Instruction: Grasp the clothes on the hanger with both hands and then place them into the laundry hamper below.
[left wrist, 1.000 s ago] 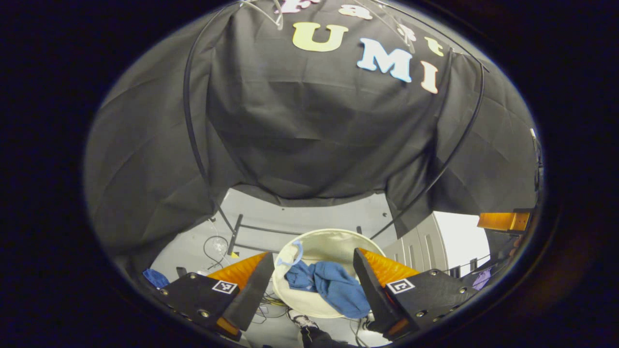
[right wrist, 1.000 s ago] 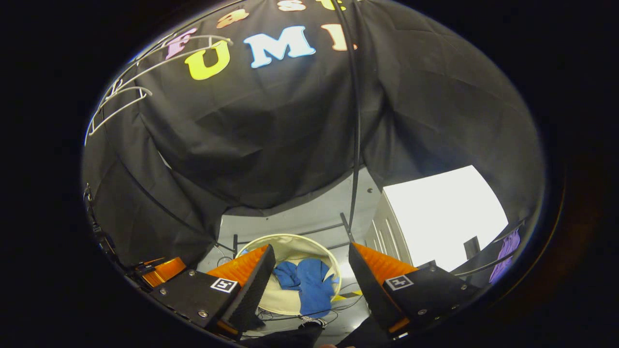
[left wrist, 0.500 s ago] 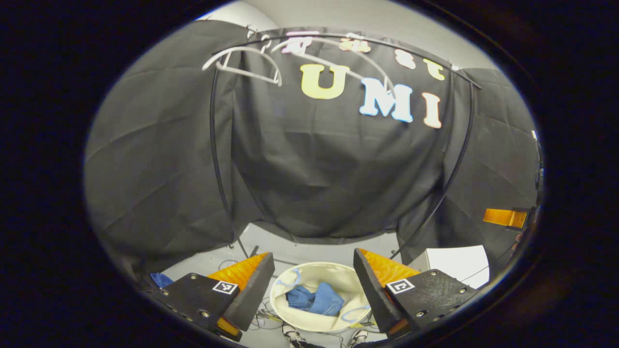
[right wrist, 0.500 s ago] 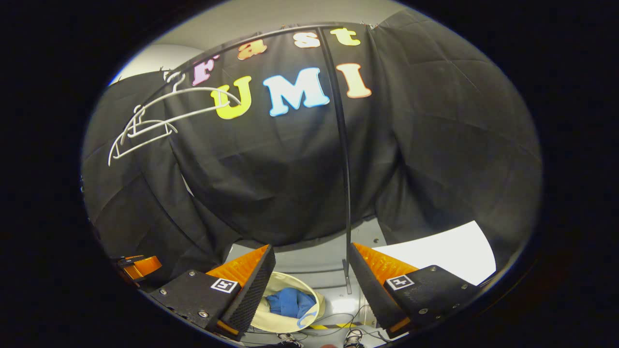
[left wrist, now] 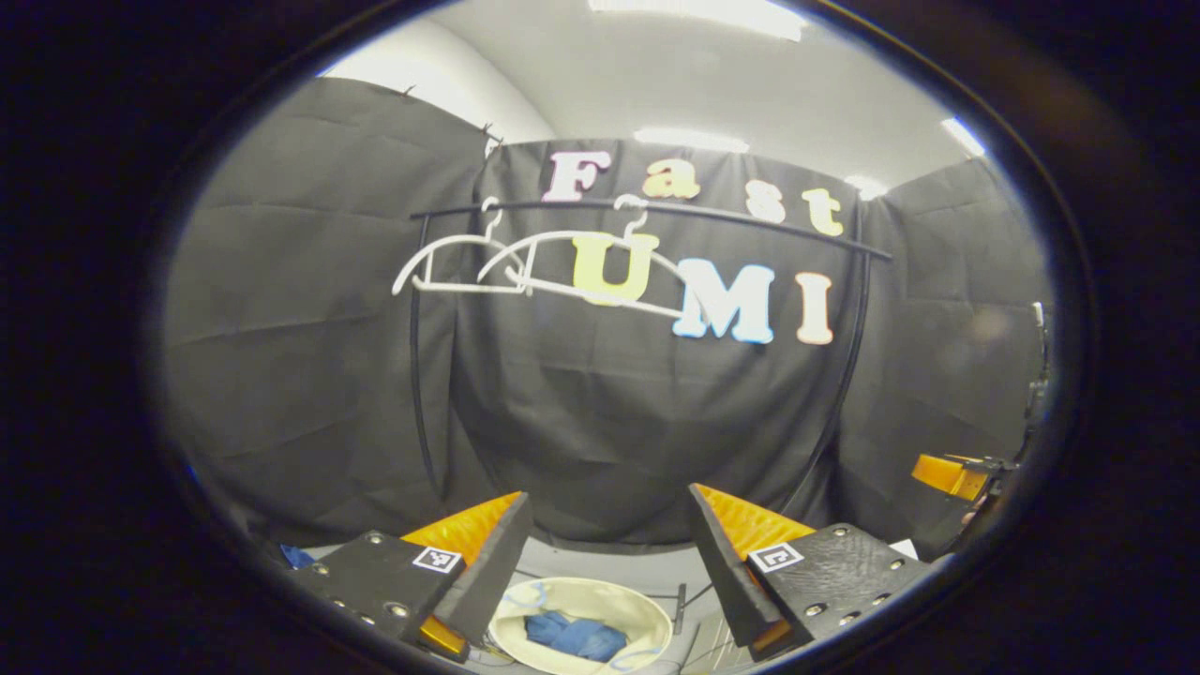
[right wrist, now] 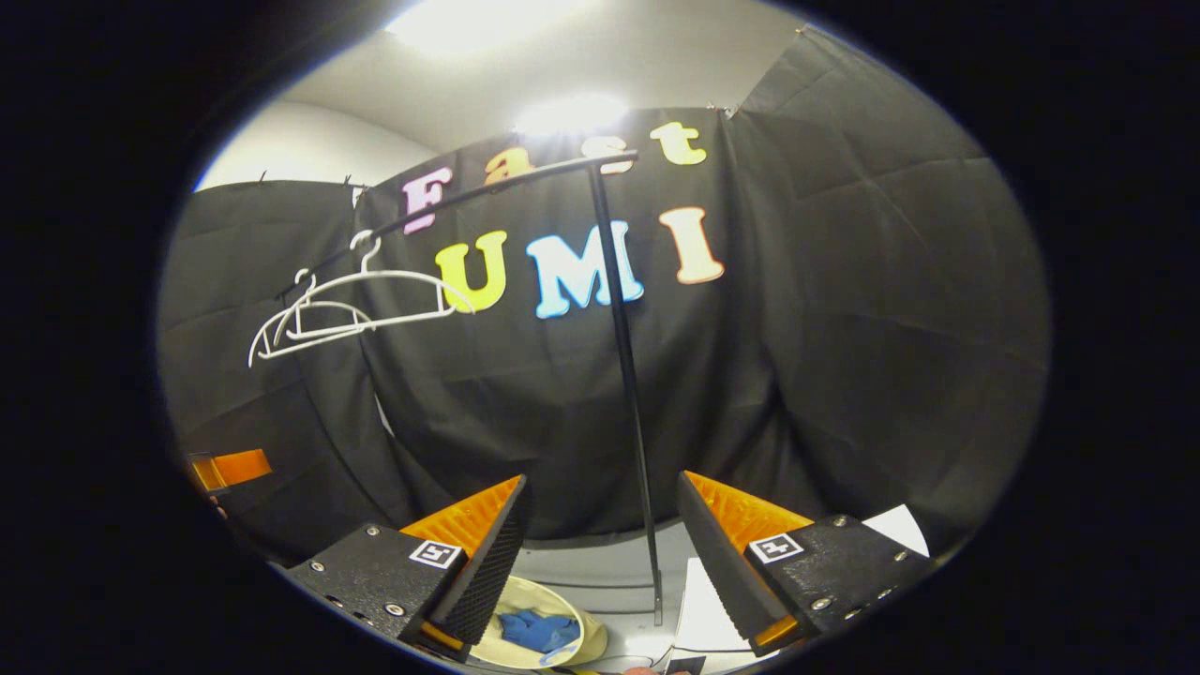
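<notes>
Blue clothes lie in hamper below. Hangers on rail look bare, though view is small. Left gripper and right gripper both gape wide, holding nothing. Task likely finished; best hold clear, avoid snagging rail.

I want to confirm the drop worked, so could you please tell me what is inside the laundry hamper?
Blue clothes lie crumpled inside the hamper. Anything beneath them is covered.
</notes>
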